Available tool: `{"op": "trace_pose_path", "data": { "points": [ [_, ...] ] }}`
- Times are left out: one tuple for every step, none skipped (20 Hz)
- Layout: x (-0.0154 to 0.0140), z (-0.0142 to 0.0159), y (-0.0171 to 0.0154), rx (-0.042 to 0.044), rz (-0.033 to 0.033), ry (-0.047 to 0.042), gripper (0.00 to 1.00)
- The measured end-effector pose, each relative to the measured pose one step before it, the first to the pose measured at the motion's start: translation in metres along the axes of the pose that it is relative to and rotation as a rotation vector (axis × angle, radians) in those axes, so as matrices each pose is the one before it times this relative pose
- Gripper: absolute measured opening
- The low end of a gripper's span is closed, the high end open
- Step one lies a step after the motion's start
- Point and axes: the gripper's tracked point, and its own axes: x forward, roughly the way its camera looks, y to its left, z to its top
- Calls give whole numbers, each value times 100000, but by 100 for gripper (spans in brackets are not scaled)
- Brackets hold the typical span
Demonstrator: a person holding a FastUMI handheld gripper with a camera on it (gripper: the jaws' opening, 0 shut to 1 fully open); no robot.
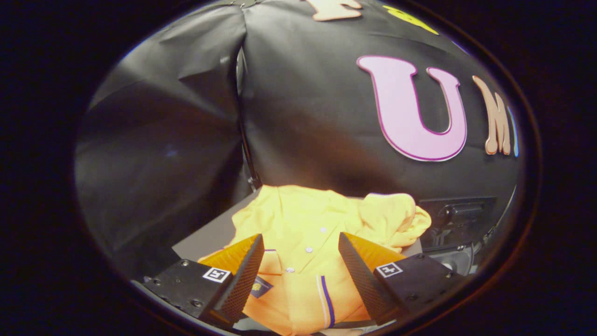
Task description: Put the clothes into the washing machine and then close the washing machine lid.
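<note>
The gripper is wide open. Its two fingers stand far apart, and it holds nothing. The left finger is black with an orange side. Its tip sits at the left edge of the shirt. I cannot tell if it touches the cloth.

Left of that finger there is a bare strip of grey table. The table's edge runs up along that side, and past it the black wall hangs close. There is some open room there.

Between the fingers lies the shirt. It is yellow, with small buttons down the front and a blue stripe low down. It lies crumpled on the table, just ahead of the fingers and partly between them. A bunched sleeve sticks out to the right.

The right finger is over the right side of the shirt. Beyond it, past the sleeve, is a dark machine part by the wall. It is too dark to tell what it is.
</note>
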Motion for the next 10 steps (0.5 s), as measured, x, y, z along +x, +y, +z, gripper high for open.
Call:
{"op": "trace_pose_path", "data": {
  "points": [
    [686,-793,-128,-1507,-899,4313,98],
    [771,-883,-34,-1524,-304,4189,98],
    [489,-597,56,-1334,-518,3566,98],
    [426,-806,27,-1268,341,4035,98],
    [-21,326,-45,832,892,-202,99],
    [457,201,26,1729,470,-827,99],
    [-150,-408,-27,-44,1147,2214,96],
    [10,440,-35,-1565,947,-2241,93],
    [195,81,-47,-441,699,-203,90],
    [-53,-159,-51,-706,368,-81,71]
  ]
}}
